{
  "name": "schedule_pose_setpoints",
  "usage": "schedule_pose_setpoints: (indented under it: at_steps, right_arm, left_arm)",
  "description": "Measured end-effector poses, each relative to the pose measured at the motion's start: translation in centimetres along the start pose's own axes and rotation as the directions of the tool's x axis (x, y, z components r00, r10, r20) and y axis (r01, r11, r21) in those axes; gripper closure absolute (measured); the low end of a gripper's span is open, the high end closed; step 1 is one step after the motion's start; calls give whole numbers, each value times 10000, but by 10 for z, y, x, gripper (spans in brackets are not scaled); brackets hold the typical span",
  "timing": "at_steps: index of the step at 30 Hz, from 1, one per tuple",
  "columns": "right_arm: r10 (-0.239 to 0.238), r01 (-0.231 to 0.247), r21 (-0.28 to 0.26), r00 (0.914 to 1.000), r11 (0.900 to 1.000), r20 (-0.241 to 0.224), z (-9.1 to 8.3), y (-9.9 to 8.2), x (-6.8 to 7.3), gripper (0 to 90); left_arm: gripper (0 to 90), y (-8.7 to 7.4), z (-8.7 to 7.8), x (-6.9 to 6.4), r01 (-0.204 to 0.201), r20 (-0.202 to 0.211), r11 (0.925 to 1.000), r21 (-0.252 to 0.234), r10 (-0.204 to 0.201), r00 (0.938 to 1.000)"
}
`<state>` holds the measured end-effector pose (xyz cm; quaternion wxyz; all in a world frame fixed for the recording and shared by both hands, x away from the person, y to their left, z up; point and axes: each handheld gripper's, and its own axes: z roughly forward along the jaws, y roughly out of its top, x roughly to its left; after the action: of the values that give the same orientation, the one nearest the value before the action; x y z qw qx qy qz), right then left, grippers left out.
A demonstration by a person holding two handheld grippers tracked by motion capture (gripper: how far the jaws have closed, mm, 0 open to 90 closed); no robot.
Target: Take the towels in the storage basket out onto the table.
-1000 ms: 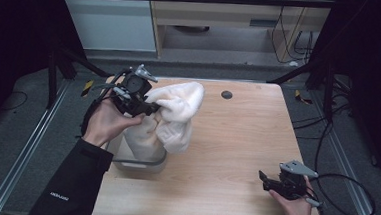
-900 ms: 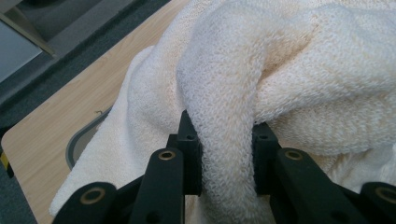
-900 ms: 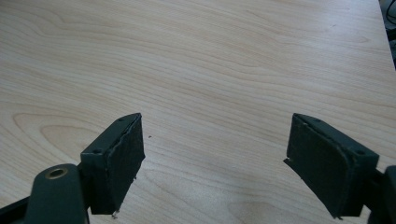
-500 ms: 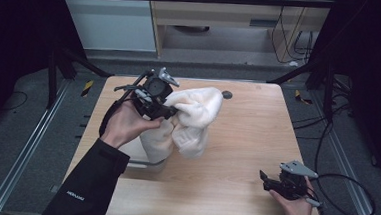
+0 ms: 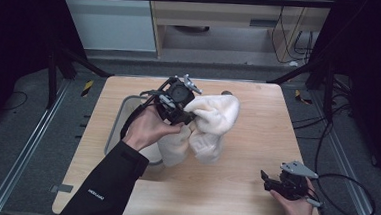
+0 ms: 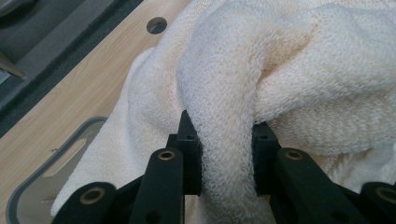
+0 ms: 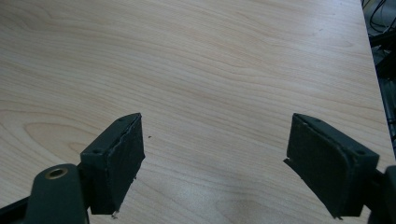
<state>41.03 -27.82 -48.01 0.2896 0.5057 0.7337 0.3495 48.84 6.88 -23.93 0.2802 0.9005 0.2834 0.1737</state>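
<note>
A cream knitted towel [image 5: 208, 126] hangs bunched above the middle of the wooden table [image 5: 256, 141], its lower folds drooping toward the tabletop. My left gripper [image 5: 188, 112] holds it up, shut on a thick fold of the towel [image 6: 280, 84] that is squeezed between the two black jaws of the left gripper [image 6: 226, 158]. A grey tray [image 5: 119, 128] lies on the table under my left hand, and a corner of the tray [image 6: 51, 186] shows beneath the cloth. My right gripper [image 5: 269, 181] rests near the table's front right corner, and the right gripper [image 7: 212, 163] stands open over bare wood.
A round hole [image 6: 157, 24] is cut in the tabletop near its far edge. Dark floor and metal frame rails [image 5: 31, 143] surround the table. A cable [image 5: 353, 197] trails from the right gripper off the right side.
My left gripper has carried the towel to the right, from above the tray toward the table's middle. The right gripper has stayed put.
</note>
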Motion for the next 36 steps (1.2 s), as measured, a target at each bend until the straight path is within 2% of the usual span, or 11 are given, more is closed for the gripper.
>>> schedule_pose_setpoints:
  at_steps: [14, 20, 25, 28, 31, 36]
  right_arm:
    - [-10, 9, 61, 9999, 10000, 120, 0, 0, -1, 180]
    - [35, -37, 112, 9997, 9999, 228, 0, 0, -2, 179]
    - [30, -32, 82, 9997, 10000, 254, 0, 0, -3, 180]
    - [188, -191, 132, 9996, 9997, 229, 0, -2, -5, 180]
    - [300, -302, 80, 9993, 9995, 234, -1, -3, -6, 180]
    - [216, -219, 124, 9995, 9997, 246, 0, -3, -6, 179]
  left_arm:
    - [716, 8, 38, -18, -314, 379, 9995, 14, 313, 9988]
    - [715, 8, 57, -27, -530, 549, 9982, 270, 515, 9972]
    - [713, 5, 72, -32, -600, 645, 9974, 398, 574, 9963]
    - [712, 3, 80, -33, -597, 717, 9974, 411, 566, 9958]
    - [708, -2, 96, -35, -600, 772, 9964, 603, 553, 9955]
    - [703, -7, 113, -36, -514, 844, 9958, 758, 450, 9954]
